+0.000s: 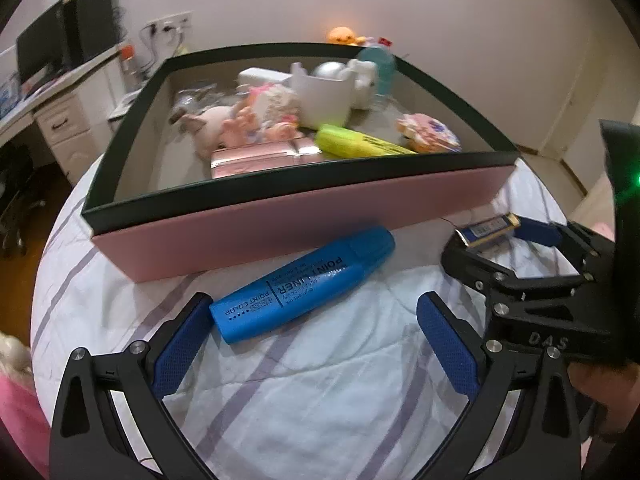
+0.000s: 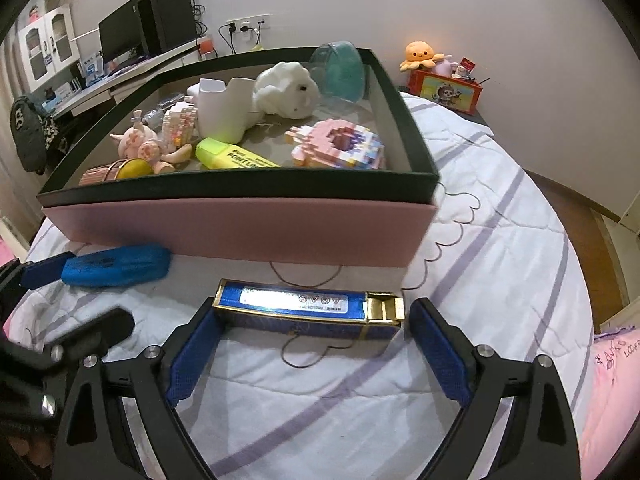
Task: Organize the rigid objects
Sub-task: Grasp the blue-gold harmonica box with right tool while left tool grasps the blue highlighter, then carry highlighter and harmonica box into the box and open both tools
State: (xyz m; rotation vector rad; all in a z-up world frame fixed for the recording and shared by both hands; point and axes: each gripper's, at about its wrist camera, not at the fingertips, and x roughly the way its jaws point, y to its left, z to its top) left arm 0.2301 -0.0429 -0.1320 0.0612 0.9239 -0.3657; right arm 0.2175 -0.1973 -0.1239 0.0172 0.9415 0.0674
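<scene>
A blue highlighter (image 1: 304, 282) lies on the striped bedsheet in front of the pink box (image 1: 304, 224). My left gripper (image 1: 316, 312) is open around it, the left fingertip touching its end; the highlighter also shows in the right wrist view (image 2: 116, 266). My right gripper (image 2: 310, 312) is open with a blue and gold rectangular box (image 2: 308, 314) lying between its fingertips; whether the pads touch it I cannot tell. That gripper also shows in the left wrist view (image 1: 504, 228). The pink box holds a yellow highlighter (image 2: 230, 156), a white cup (image 2: 220, 112), toy figures and a pink block model (image 2: 340, 146).
The pink box with a dark rim (image 2: 404, 100) stands on the bed close ahead. A desk with a monitor (image 2: 120, 32) is at the far left. A red tin with an orange plush (image 2: 444, 84) stands at the far right. Wooden floor (image 2: 576, 220) lies beyond the bed's right edge.
</scene>
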